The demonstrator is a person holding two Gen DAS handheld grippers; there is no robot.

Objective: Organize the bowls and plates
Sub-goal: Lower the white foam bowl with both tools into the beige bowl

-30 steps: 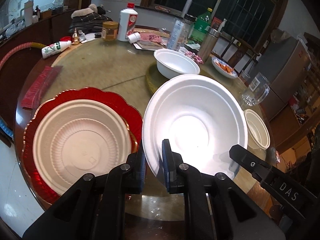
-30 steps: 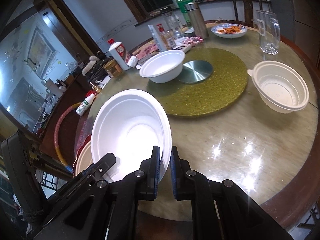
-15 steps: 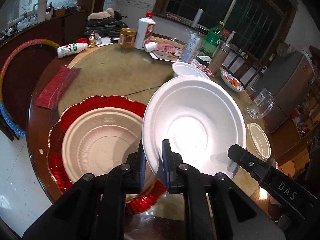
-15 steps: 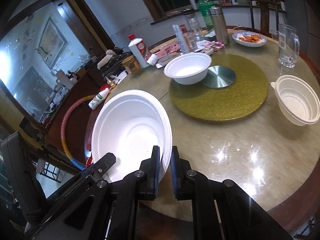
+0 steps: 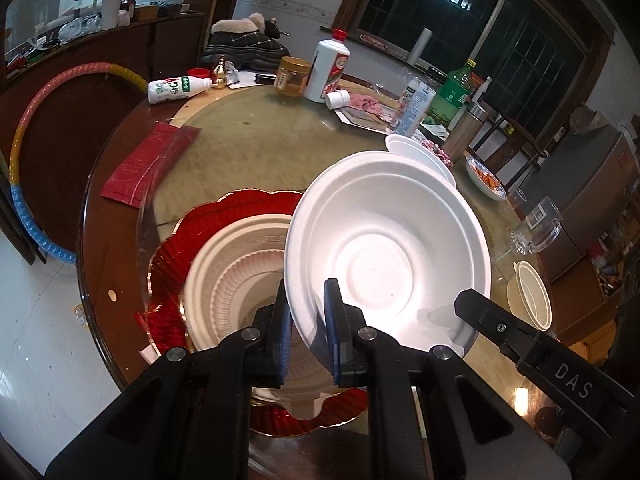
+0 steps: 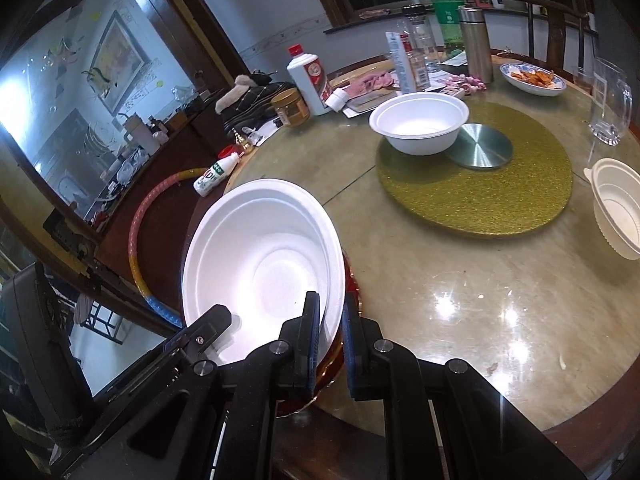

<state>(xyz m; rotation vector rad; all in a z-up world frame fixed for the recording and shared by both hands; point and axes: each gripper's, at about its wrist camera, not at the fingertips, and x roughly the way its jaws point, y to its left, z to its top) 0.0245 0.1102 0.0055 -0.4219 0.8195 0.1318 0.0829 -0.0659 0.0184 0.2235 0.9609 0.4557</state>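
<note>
A wide, shallow white foam bowl [image 5: 386, 256] is held in the air above the near edge of the round glass-topped table [image 6: 460, 280], pinched at opposite sides of its rim by the left gripper [image 5: 306, 320] and the right gripper [image 6: 331, 336], each clenched on the thin lip. It is judged to be very light and somewhat flexible, so that a rim grip is adequate but easily overdone: the lip could be dented or cracked by hard pressure, and the smooth foam could slip if the two grips are pulled apart or twisted against each other. The rim is the only sensible place to be taken hold of, since the wall is too broad and sloped for the pads. Directly beneath, near the same table edge, a beige ribbed plastic bowl [image 5: 236, 280] is seen resting on a red scalloped plate with gold trim [image 5: 176, 248], and this is judged a likely stacking place. A deeper white foam bowl [image 6: 418, 122] stands on the gold turntable mat [image 6: 500, 204] towards the middle, and a second beige ribbed bowl [image 6: 618, 212] sits by the right edge.
</note>
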